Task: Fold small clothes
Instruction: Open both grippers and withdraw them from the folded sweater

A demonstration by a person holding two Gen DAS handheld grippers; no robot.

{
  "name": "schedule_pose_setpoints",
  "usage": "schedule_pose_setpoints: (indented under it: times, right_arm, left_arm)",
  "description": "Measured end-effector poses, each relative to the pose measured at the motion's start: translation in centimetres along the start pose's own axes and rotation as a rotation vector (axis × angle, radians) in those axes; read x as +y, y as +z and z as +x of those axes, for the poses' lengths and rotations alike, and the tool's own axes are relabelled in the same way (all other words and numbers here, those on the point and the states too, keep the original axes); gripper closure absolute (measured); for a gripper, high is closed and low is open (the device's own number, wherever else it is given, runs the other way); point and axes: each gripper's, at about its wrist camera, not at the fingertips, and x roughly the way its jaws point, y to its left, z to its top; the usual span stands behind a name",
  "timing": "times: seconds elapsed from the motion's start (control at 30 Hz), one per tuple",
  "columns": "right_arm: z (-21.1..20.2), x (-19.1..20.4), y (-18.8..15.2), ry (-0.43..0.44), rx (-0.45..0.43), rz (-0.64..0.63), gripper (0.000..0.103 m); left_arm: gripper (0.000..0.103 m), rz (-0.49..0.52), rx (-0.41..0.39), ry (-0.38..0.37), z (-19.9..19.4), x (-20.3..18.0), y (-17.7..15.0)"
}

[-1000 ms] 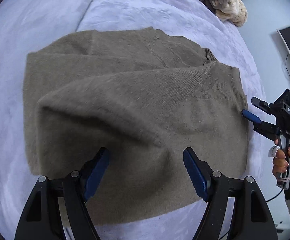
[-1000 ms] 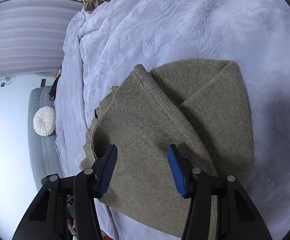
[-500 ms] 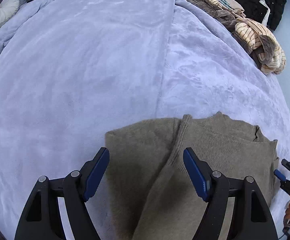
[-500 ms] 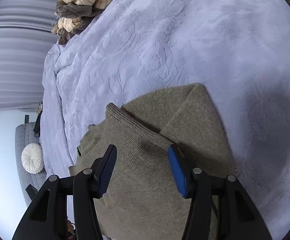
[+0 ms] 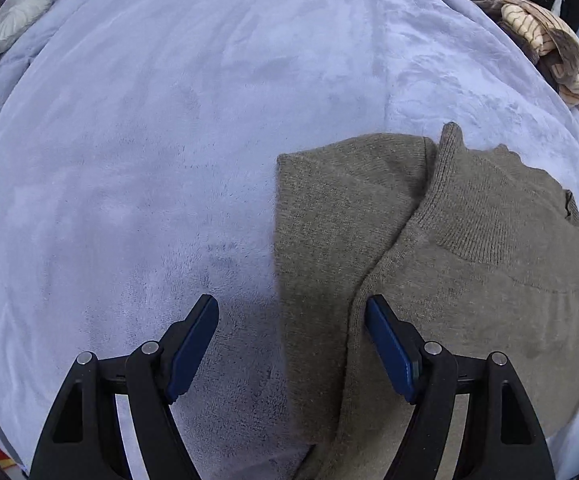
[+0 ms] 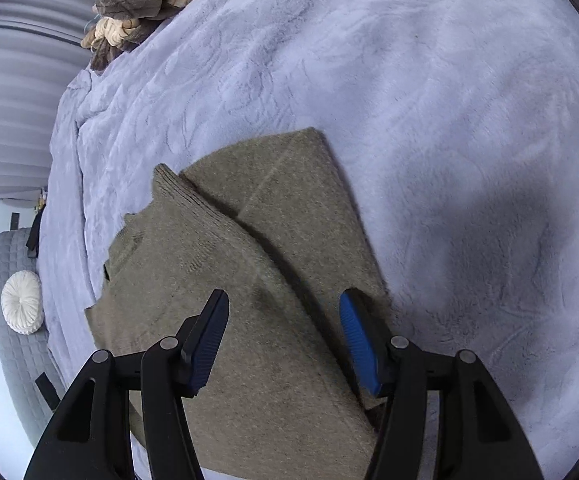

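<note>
Left wrist view shows us the lavender blanket point(image 5: 149, 160) spread wide, our olive knit sweater point(image 5: 469, 280) lying folded on its right part. Our left gripper point(image 5: 291, 344) hangs open over its edge; our right gripper point(image 6: 283, 344) spreads empty above it.

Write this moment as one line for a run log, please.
task: fold clothes | sweater: folded, flat on blanket | left gripper: open, empty | right gripper: opening, empty, above sweater
</note>
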Motion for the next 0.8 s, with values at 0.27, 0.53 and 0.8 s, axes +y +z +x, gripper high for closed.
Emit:
schedule_pose_setpoints:
  times: [0.27, 0.53, 0.8]
  right_arm:
    - [-2.4, -1.4, -2.9, 0.024, 0.004, 0.002, 0.041]
    - [-4.1, -3.6, -9.1, 0.131, 0.078, 0.053, 0.036]
    - [-1.8, -7.6, -14.2, 0.186, 0.152, 0.241, 0.035]
  left_arm:
    - [0.026, -0.011, 0.000, 0.040, -2.9, 2.8, -2.4]
    - [0.026, -0.064, 0.131, -0.231, -4.5, 4.7, -8.6]
    - [0.026, -0.035, 0.190, -0.244, -2.2, 2.6, -11.8]
